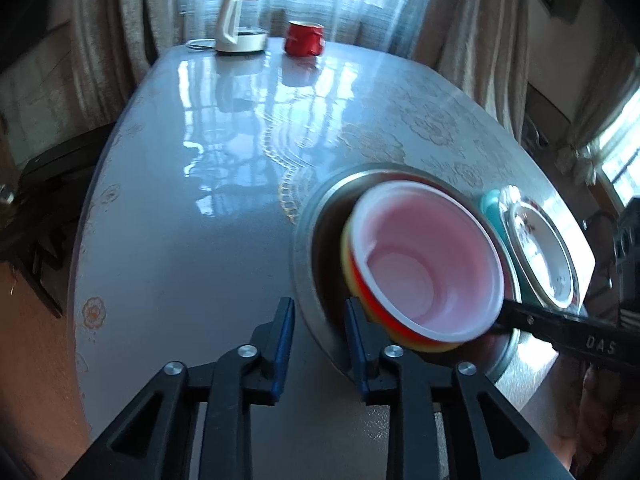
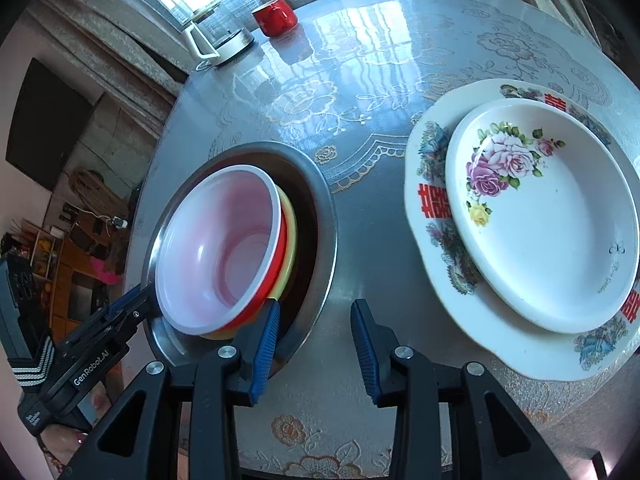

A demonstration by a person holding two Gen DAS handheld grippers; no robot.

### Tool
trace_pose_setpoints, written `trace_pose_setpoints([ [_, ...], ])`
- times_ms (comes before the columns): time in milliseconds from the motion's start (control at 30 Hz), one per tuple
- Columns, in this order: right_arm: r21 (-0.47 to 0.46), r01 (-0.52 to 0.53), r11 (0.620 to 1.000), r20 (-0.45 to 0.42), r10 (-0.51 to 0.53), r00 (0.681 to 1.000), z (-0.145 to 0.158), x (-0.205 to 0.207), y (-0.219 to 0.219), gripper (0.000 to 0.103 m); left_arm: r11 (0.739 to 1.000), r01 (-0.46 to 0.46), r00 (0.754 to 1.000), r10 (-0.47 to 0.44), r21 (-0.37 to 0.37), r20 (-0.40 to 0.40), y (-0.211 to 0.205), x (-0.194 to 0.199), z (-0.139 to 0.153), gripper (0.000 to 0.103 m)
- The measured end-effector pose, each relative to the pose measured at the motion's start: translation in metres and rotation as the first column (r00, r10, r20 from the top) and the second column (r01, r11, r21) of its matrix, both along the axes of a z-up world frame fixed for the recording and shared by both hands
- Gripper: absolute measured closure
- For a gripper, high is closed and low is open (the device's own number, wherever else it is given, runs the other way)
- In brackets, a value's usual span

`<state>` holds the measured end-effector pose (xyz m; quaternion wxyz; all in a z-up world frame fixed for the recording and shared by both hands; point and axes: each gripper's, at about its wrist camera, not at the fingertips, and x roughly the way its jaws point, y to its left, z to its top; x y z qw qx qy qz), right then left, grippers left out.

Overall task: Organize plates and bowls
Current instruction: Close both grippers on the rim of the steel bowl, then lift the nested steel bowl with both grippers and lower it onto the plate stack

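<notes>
Near edge of table (image 1: pixel 180 240): left gripper (image 1: pixel 320 344) in its own view, jaws narrow, nothing clamped; bare tabletop and the rim of a steel basin (image 2: pixel 320 216) show through the gap; its right-hand finger sits just beside the bowls' outer wall, contact uncertain.

Right gripper (image 2: pixel 316 344) in its own view: jaws set wider, nothing held; tabletop and basin rim between the pads; its left-hand finger close under the bowl rim.

Each camera catches the other tool. Left view has the right gripper coming in from the right edge, tip at the bowl's lip. Right view has the left gripper low on the left, tip at the basin rim; whether either touches cannot be told.

Bowls: red bowl (image 1: pixel 424 264), white lip, pale pink inside, nested in a yellow bowl (image 2: pixel 290 224); the pair lies tilted inside the basin, near the table's front edge; yellow one mostly hidden, only a crescent showing; left view blurred here.

Plates: right view alone shows them whole; small rose-painted plate (image 2: pixel 552 232) stacked on a large scalloped plate (image 2: pixel 432 184) with red characters, toward the right edge; left view squeezes them against its frame edge, with a teal patch beside them unidentified.

Far edge: glass kettle (image 1: pixel 240 20) with white handle; red mug (image 1: pixel 304 38) just beside it.
</notes>
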<state>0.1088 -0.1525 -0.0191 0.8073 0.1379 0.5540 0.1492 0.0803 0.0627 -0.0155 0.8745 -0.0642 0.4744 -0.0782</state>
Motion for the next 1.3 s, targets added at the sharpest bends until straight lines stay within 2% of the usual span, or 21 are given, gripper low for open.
trace_pose_setpoints([
  [100,0.004,-0.009,1.000,0.006,0.009,1.000,-0.001,0.009,0.009,0.074,1.000,0.015,1.000,-0.015,0.024,-0.005,-0.004,0.003,0.000,0.080],
  [167,0.019,-0.011,1.000,0.009,0.011,1.000,-0.003,0.011,0.014,0.084,1.000,0.012,1.000,-0.012,0.018,-0.007,-0.003,0.005,-0.002,0.080],
  [233,0.014,-0.006,1.000,0.016,0.006,1.000,-0.006,0.015,0.019,0.086,1.000,0.004,1.000,-0.004,0.002,-0.009,-0.002,0.007,-0.004,0.081],
  [367,0.048,0.015,0.999,0.023,-0.016,1.000,-0.015,0.022,0.022,0.087,1.000,-0.004,1.000,0.004,-0.013,-0.010,-0.001,0.006,-0.007,0.081],
  [633,0.078,0.002,0.997,0.032,-0.005,0.999,-0.022,0.023,0.021,0.087,0.999,-0.016,1.000,0.016,0.049,0.002,-0.008,0.001,-0.006,0.078],
  [1000,0.074,-0.022,0.997,0.082,0.016,0.997,-0.020,0.007,0.013,0.086,0.997,-0.071,0.996,0.069,0.041,0.057,-0.008,-0.006,-0.010,0.078],
  [1300,0.094,-0.017,0.995,0.104,0.007,0.995,-0.019,-0.002,0.010,0.086,0.996,-0.078,0.993,0.075,0.032,0.086,-0.009,-0.010,-0.009,0.078],
])
